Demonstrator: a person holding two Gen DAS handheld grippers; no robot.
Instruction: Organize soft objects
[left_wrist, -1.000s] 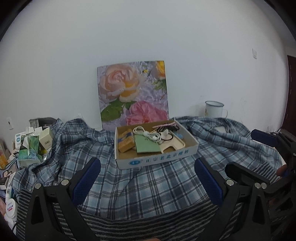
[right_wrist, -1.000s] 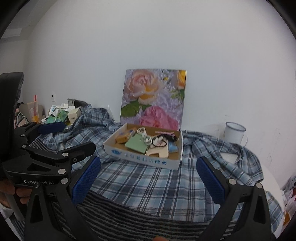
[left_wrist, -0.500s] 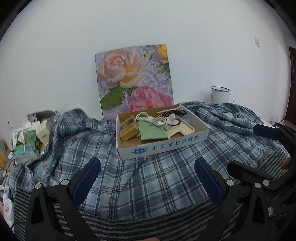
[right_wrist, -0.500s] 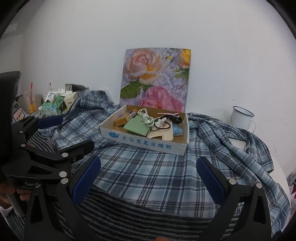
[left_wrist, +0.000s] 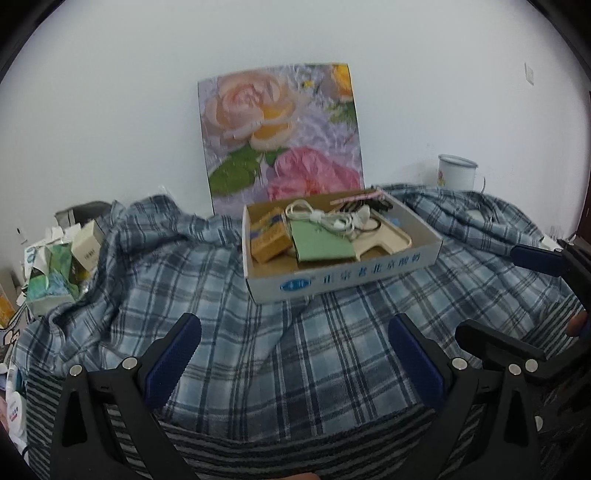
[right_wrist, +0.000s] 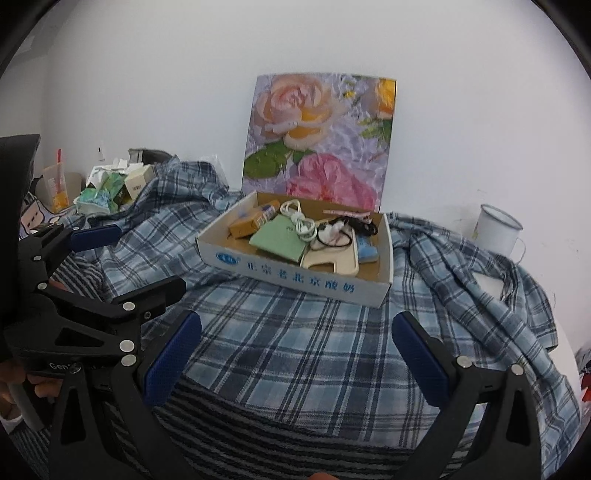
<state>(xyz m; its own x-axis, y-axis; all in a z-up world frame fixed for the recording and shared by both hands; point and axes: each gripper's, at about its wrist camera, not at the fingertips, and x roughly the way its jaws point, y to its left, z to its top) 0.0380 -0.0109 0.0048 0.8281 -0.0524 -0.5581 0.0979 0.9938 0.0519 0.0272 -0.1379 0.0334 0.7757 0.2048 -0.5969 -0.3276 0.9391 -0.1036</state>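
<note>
My left claw (left_wrist: 293, 356) hangs spread wide with nothing between its blue pads, low over the near part of the plaid shirt (left_wrist: 229, 332); the right claw (right_wrist: 295, 354) is just as wide and just as empty, at the same height beside it. From the right wrist view the left claw (right_wrist: 92, 258) sits at about 9 o'clock, its pads also apart.

I judge the step in hand to be getting hold of the shirt, and the trouble is the cardboard box (left_wrist: 340, 280) resting on it at 12 o'clock from both claws. To do this well I would clear the box first, or pinch the cloth at edges well away from it, so the cables and small packets inside don't spill. One claw to each side keeps the fabric from bunching.

The shirt is blue-and-white check with dark lines, thin and limp, spread across the desk over a grey striped cloth (left_wrist: 295, 446) that shows at 6 o'clock. It rumples into ridges toward 10 o'clock and 2 o'clock — a loose fold runs down from under the box's front corner. It should drape and slide rather than hold shape.
</note>
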